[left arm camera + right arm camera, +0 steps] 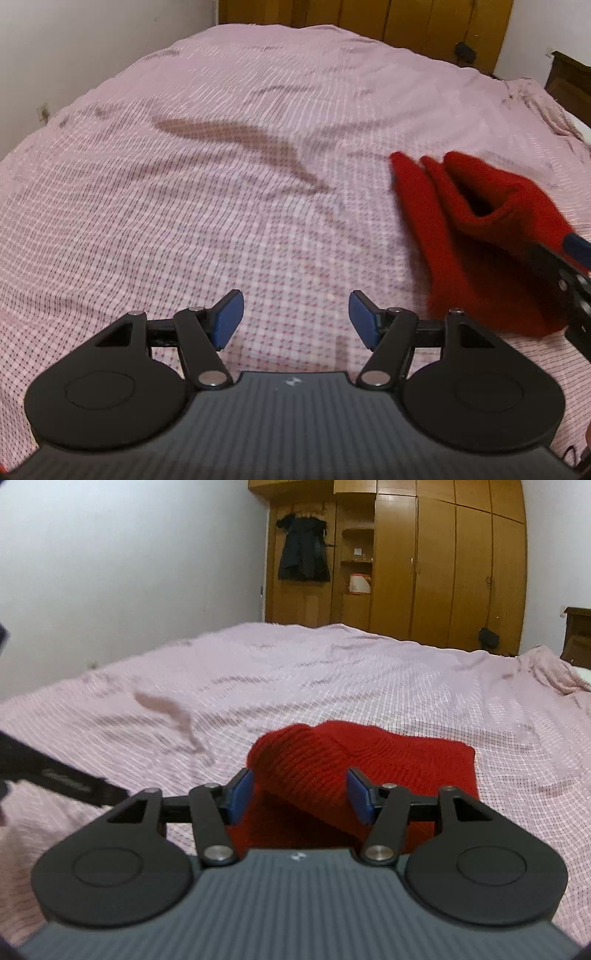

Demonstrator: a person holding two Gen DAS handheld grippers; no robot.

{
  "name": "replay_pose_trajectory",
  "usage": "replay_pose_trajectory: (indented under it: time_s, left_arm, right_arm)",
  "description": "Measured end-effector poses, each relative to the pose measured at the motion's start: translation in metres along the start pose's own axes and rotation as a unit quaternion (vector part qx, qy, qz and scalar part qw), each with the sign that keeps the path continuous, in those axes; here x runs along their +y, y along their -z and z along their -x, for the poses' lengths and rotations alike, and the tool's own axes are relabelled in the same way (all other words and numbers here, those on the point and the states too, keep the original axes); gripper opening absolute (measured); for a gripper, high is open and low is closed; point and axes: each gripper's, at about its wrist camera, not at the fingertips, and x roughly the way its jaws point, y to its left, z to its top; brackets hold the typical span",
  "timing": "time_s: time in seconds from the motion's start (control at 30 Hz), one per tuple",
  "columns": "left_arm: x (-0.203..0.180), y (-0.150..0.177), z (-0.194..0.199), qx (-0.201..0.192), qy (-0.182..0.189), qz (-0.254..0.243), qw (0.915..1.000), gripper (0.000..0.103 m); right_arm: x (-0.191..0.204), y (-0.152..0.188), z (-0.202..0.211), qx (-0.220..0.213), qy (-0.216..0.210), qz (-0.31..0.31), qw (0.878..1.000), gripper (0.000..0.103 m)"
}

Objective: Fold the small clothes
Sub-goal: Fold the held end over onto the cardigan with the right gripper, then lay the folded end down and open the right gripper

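Observation:
A red knit garment (406, 768) lies on the pink checked bedspread (332, 686), with a thick fold doubled over on its near left part. My right gripper (300, 794) hovers low over that fold. Its blue pads stand apart with the knit between them and do not squeeze it. In the left wrist view the same red garment (472, 236) sits at the right, and one right finger (550, 266) shows at its right edge. My left gripper (295, 317) hangs open over bare bedspread (221, 206), to the left of the garment, with nothing between its pads.
The bed runs far and wide to the left and back. A white wall borders its left side. A wooden wardrobe (424, 561) with a dark garment (303, 550) hanging on it stands beyond the far end. Rumpled cover and a dark wooden piece (576, 635) lie at the right.

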Motion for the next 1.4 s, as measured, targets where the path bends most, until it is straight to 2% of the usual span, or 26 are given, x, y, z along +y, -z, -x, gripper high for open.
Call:
replay_pose_trajectory:
  time_s: [0.17, 0.3, 0.43, 0.5, 0.7, 0.8, 0.87, 1.03, 1.1, 1.17, 1.23, 1.33, 1.4]
  left_arm:
    - [-0.017, -0.013, 0.010, -0.015, 0.020, -0.007, 0.9997, 0.070]
    - [-0.030, -0.030, 0.011, -0.019, 0.061, 0.005, 0.9980, 0.070]
    - [-0.052, -0.056, 0.006, -0.022, 0.098, 0.015, 0.9948, 0.070]
    - [-0.067, -0.068, 0.000, -0.024, 0.106, 0.011, 0.9941, 0.070]
    - [-0.113, -0.094, -0.033, -0.005, 0.132, -0.005, 0.9912, 0.070]
    - [-0.131, -0.100, -0.053, 0.013, 0.147, -0.005, 0.9890, 0.070]
    - [-0.139, -0.099, -0.066, 0.028, 0.161, -0.002, 0.9865, 0.070]
    - [-0.143, -0.086, -0.090, 0.053, 0.189, 0.024, 0.9803, 0.070]
    - [-0.141, -0.080, -0.092, 0.049, 0.211, 0.030, 0.9757, 0.049]
    - [-0.140, -0.075, -0.086, 0.032, 0.214, 0.018, 0.9761, 0.041]
    - [-0.133, -0.070, -0.075, 0.016, 0.218, 0.017, 0.9758, 0.036]
    - [-0.118, -0.063, -0.052, -0.011, 0.220, 0.027, 0.9750, 0.032]
    - [-0.107, -0.055, -0.035, -0.036, 0.203, 0.026, 0.9781, 0.032]
  right_arm:
    - [-0.028, -0.006, 0.021, -0.003, -0.014, -0.047, 0.999, 0.058]
    - [-0.058, -0.008, 0.032, -0.010, -0.019, -0.098, 0.995, 0.058]
    - [-0.084, -0.006, 0.024, -0.005, 0.019, -0.124, 0.992, 0.058]
    - [-0.100, -0.002, 0.018, 0.005, 0.042, -0.147, 0.988, 0.058]
    - [-0.153, 0.011, -0.015, 0.053, 0.111, -0.234, 0.964, 0.058]
    - [-0.181, 0.019, -0.038, 0.079, 0.114, -0.277, 0.951, 0.058]
    - [-0.191, 0.023, -0.053, 0.089, 0.114, -0.287, 0.947, 0.058]
    - [-0.203, 0.033, -0.092, 0.117, 0.085, -0.291, 0.946, 0.058]
    - [-0.203, 0.038, -0.098, 0.118, 0.082, -0.289, 0.946, 0.058]
    - [-0.205, 0.039, -0.098, 0.110, 0.061, -0.302, 0.945, 0.056]
    - [-0.204, 0.037, -0.095, 0.101, 0.029, -0.306, 0.946, 0.049]
    - [-0.189, 0.023, -0.088, 0.087, 0.000, -0.273, 0.958, 0.044]
    - [-0.174, 0.013, -0.085, 0.079, -0.012, -0.242, 0.967, 0.044]
